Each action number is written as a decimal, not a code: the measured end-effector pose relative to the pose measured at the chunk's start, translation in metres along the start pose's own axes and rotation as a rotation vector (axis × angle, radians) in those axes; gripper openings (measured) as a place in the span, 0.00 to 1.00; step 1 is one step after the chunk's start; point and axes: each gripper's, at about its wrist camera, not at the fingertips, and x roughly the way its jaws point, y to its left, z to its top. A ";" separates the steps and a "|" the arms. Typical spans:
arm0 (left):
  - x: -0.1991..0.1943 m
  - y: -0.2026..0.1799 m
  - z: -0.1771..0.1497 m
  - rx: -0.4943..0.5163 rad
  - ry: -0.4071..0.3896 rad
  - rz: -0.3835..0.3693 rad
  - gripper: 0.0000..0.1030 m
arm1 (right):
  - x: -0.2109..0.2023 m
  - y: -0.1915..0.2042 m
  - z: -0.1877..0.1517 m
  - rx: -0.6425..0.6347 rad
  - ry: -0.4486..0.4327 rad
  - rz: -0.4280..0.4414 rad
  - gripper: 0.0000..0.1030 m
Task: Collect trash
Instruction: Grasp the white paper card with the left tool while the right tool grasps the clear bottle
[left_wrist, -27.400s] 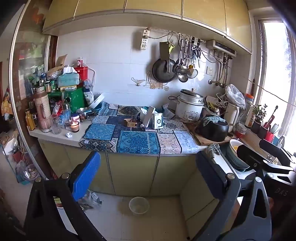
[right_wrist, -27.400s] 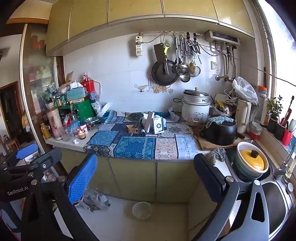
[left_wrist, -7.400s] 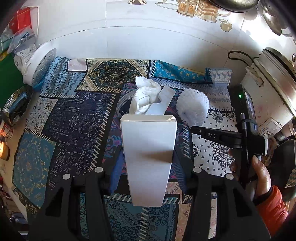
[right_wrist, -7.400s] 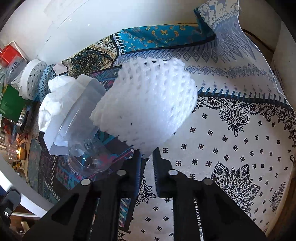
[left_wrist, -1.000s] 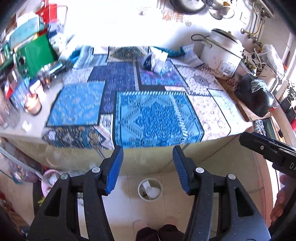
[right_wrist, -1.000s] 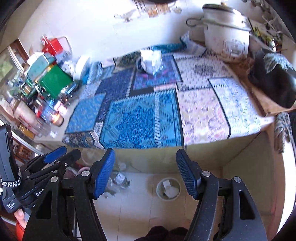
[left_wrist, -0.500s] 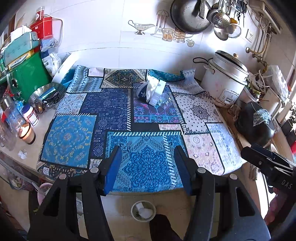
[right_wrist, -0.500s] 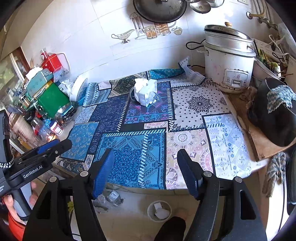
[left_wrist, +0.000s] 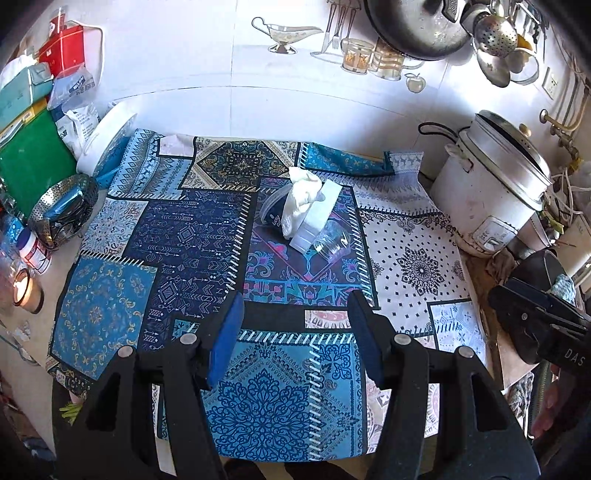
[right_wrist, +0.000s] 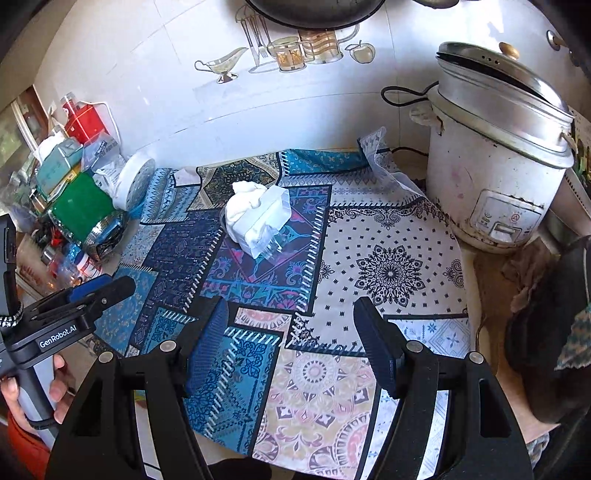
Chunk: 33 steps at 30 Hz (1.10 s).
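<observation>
Left gripper (left_wrist: 295, 321): over the near edge of the tabletop (left_wrist: 22, 350), fingers (left_wrist: 225, 332) apart with nothing between them; in the right view it shows at 8 o'clock, gripped by a hand (right_wrist: 33, 391).
Right gripper (right_wrist: 291, 332): over the near right part of the cloth (right_wrist: 388, 273), fingers (right_wrist: 376, 343) apart and empty; in the left view its body sits at 3 o'clock.
Trash: a heap on the cloth at 12 o'clock from both grippers, well apart from them.
Tissue (left_wrist: 301, 195): white, crumpled, at the far left of the heap, touching the box.
Box (left_wrist: 317, 218): white, lying on its side, tissue against its left face.
Cup (left_wrist: 332, 243): clear plastic, on its side, touching the box's near right end.
Lid (left_wrist: 271, 205): clear, round, partly under the tissue; hard to make out.
Rice cooker (left_wrist: 495, 192): white, at 2 o'clock, on the tabletop just past the cloth's right edge.
Green box (left_wrist: 29, 162): at 10 o'clock, among jars and packets.
Candle (left_wrist: 24, 291): lit, at 9 o'clock in the left view, off the cloth.
Steamer basket (left_wrist: 62, 210): metal, beside the green box.
</observation>
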 end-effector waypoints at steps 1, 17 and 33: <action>0.005 0.000 0.004 -0.004 0.000 0.004 0.55 | 0.008 -0.002 0.003 0.004 0.010 0.007 0.65; 0.111 0.031 0.059 0.137 0.148 -0.041 0.56 | 0.182 0.009 0.028 0.087 0.305 -0.002 0.65; 0.182 0.041 0.056 0.159 0.303 -0.105 0.55 | 0.249 0.016 0.062 0.033 0.327 -0.001 0.59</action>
